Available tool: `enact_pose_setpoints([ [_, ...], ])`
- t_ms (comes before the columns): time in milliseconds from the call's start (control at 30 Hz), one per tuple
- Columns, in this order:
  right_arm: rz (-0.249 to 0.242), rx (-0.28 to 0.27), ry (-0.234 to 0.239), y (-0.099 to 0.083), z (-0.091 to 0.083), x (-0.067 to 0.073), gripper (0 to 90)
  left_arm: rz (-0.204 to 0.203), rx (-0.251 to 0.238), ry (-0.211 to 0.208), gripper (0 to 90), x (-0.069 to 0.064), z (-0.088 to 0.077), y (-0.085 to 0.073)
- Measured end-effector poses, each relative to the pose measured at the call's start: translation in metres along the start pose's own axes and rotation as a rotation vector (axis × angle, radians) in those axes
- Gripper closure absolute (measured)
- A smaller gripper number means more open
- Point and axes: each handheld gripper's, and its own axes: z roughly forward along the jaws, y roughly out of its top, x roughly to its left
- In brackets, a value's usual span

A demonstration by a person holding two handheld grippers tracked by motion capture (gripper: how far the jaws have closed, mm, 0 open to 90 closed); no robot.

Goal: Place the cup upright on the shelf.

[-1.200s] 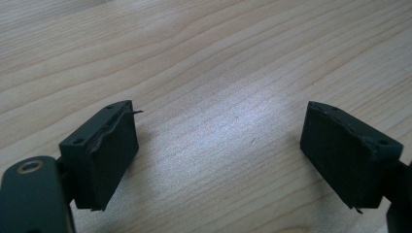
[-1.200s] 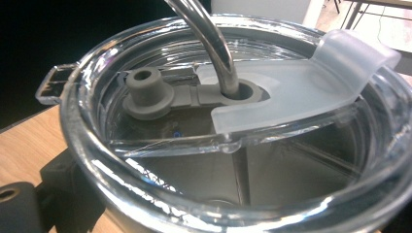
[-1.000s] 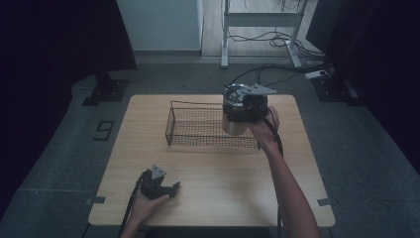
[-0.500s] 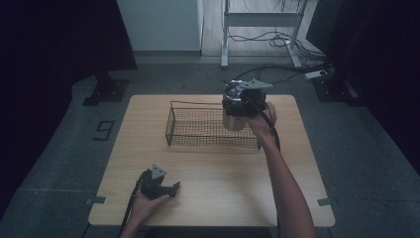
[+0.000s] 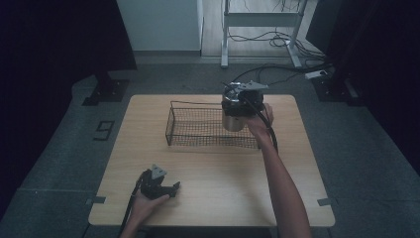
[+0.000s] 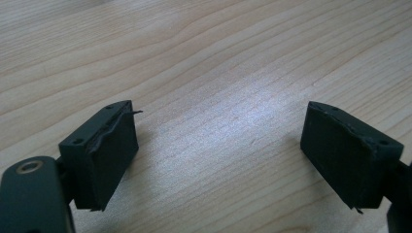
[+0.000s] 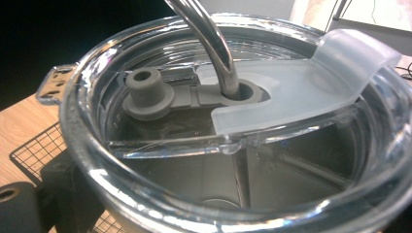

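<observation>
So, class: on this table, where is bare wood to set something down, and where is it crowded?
Bare wood lies between the wire basket and the left gripper, and along the table front right. The basket's right end is crowded: the right gripper holds the steel tumbler there.

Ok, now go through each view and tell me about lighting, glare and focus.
High view: dim and bluish, dark surroundings, the light wooden table brightest, detail soft. Left gripper view: sharp wood grain, a pale sheen between the open black left gripper jaws. Right gripper view: the steel tumbler's clear plastic lid sits very close, glare streaks on its rim, near edge blurred.
</observation>
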Motion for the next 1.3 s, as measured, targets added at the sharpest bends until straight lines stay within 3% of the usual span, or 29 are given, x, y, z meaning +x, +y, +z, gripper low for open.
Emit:
enact_pose_setpoints([
  [1300, 0.05, 0.085, -0.039, -0.048, 0.045, -0.014, 3.6, 0.0, 0.001, -0.001, 13.5, 0.0, 0.0, 0.0],
])
